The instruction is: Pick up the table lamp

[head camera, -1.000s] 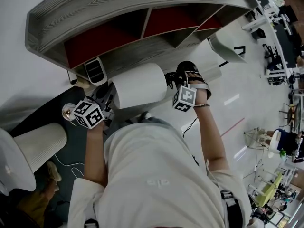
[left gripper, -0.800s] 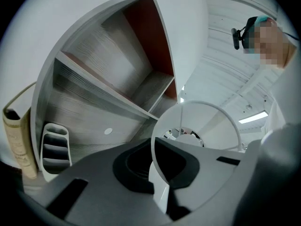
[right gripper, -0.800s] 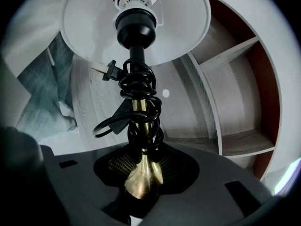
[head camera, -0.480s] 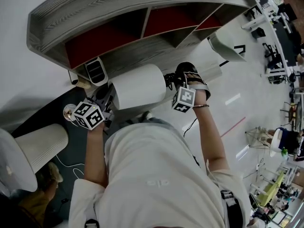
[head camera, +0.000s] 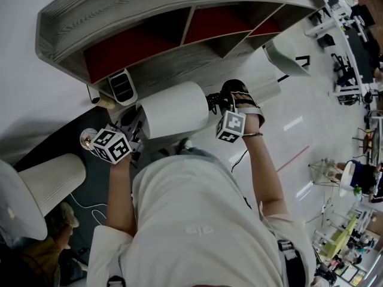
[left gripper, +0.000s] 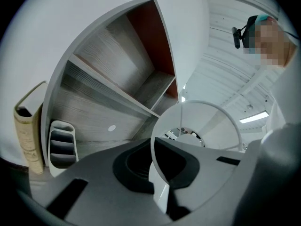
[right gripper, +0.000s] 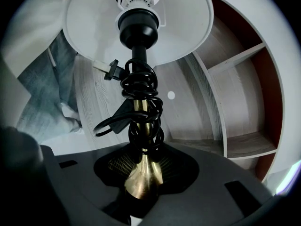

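Observation:
The table lamp is held up in front of the shelf, its white drum shade lying on its side between my two hands. My left gripper is shut on the thin rim of the shade, which runs edge-on between its jaws. My right gripper is shut on the lamp's brass stem, just where it flares. A black cord with its plug is coiled round the stem above the jaws. From the right gripper view the shade's open underside and the black bulb socket show.
A grey wooden shelf unit with red back panels stands right behind the lamp. A white ribbed holder and a book are on its ledge. A second white lampshade lies at the lower left on dark flooring.

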Available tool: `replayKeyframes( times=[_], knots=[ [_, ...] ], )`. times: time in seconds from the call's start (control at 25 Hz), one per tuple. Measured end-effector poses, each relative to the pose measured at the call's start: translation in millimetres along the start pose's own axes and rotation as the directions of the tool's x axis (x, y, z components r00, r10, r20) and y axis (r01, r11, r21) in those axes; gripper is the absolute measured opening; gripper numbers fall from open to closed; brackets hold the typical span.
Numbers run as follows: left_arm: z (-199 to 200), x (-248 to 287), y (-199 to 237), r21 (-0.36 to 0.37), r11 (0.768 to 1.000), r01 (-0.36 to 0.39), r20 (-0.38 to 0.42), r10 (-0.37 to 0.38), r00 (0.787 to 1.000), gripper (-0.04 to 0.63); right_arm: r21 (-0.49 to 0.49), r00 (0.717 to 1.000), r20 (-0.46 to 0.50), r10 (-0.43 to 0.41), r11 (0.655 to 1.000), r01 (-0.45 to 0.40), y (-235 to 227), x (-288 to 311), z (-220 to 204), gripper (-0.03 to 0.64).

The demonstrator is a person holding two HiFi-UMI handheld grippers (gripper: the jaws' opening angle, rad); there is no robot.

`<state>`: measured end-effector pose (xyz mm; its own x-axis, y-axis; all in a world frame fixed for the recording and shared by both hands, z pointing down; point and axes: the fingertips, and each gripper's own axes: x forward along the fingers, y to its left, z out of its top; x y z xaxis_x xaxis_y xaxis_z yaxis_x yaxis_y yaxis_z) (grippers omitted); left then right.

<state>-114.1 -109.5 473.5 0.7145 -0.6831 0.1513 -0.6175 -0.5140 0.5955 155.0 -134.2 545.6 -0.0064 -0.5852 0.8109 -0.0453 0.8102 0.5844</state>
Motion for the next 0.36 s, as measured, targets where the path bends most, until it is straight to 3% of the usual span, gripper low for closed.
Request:
replayKeyframes(
  times=[0.36],
  knots=[
    [-7,-7,10,-0.012,1.000,-0.016,-0.009,0.016,1.000,0.018,-0.003,1.000,0.001,0.027,1.000,-0.027,12,6,10,0.161]
  ],
)
